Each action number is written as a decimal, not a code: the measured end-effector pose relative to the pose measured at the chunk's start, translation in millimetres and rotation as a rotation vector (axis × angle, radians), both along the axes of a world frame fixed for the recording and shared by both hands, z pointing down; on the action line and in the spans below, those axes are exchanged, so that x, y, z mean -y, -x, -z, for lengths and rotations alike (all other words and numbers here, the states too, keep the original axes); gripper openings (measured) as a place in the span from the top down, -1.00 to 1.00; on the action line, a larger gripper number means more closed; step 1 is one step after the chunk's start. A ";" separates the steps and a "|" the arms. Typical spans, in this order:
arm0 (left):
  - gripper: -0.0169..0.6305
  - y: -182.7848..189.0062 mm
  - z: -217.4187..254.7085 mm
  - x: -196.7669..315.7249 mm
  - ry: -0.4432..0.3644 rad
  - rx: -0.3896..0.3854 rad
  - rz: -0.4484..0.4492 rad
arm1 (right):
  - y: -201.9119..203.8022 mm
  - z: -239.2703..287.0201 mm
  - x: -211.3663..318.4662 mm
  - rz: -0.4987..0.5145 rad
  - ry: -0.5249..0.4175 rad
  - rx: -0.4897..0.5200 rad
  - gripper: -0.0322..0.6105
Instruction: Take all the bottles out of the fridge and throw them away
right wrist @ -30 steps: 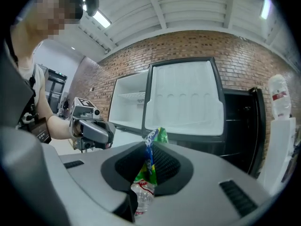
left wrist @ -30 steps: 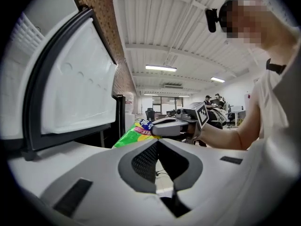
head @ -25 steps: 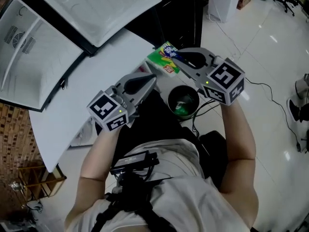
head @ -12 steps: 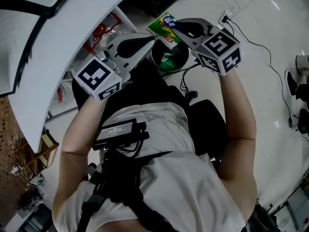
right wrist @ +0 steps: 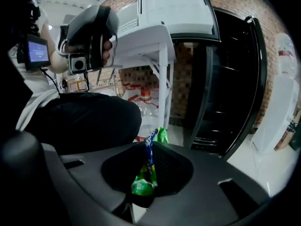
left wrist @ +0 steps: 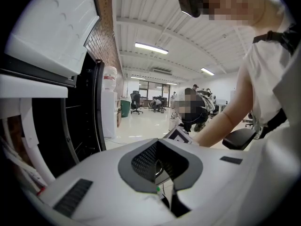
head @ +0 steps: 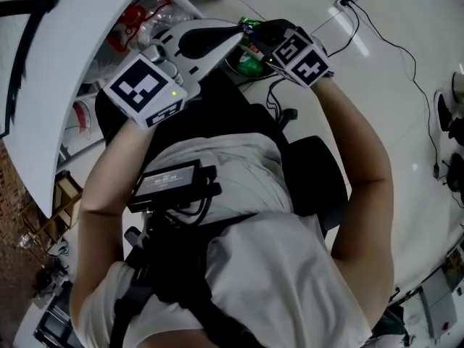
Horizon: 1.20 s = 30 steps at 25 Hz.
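My right gripper (head: 251,30) is shut on a flat green and blue packet (right wrist: 147,167), which stands edge-on between the pads. In the head view only a green corner of the packet (head: 249,25) shows, just above a dark round bin (head: 251,65) with green contents. My left gripper (head: 233,36) is beside the right one, its jaws together in a point with nothing between them. Its pads meet in the left gripper view (left wrist: 170,185). Clear bottles with red labels (right wrist: 144,108) lie in the fridge door shelf (head: 134,22).
The white fridge door (head: 65,85) swings out at the left, and the dark fridge interior (right wrist: 221,93) stands open ahead. A black chair seat (head: 319,172) is under the person. A cable (head: 377,42) runs over the white floor at the right.
Both grippers have moved up the head view and closer together. The fridge door's shelf has come into sight at the left. The bin is now mostly covered by the grippers. The packet stays held.
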<state>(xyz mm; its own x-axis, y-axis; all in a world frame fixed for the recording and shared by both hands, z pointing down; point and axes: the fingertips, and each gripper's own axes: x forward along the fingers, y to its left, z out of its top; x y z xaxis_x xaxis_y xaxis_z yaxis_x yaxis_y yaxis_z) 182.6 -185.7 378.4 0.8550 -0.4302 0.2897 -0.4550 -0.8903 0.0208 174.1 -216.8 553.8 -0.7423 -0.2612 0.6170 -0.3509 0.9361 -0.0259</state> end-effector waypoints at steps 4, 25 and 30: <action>0.91 -7.7 -2.6 0.9 -0.008 0.010 -0.025 | 4.2 -24.2 0.7 0.004 0.019 -0.018 0.74; 0.91 16.6 -2.6 11.2 0.034 -0.018 0.052 | 1.6 -149.1 14.9 -0.065 0.133 -0.194 0.74; 0.91 18.6 -3.6 11.1 0.040 -0.021 0.056 | -6.3 -158.1 15.1 -0.088 0.131 -0.204 0.60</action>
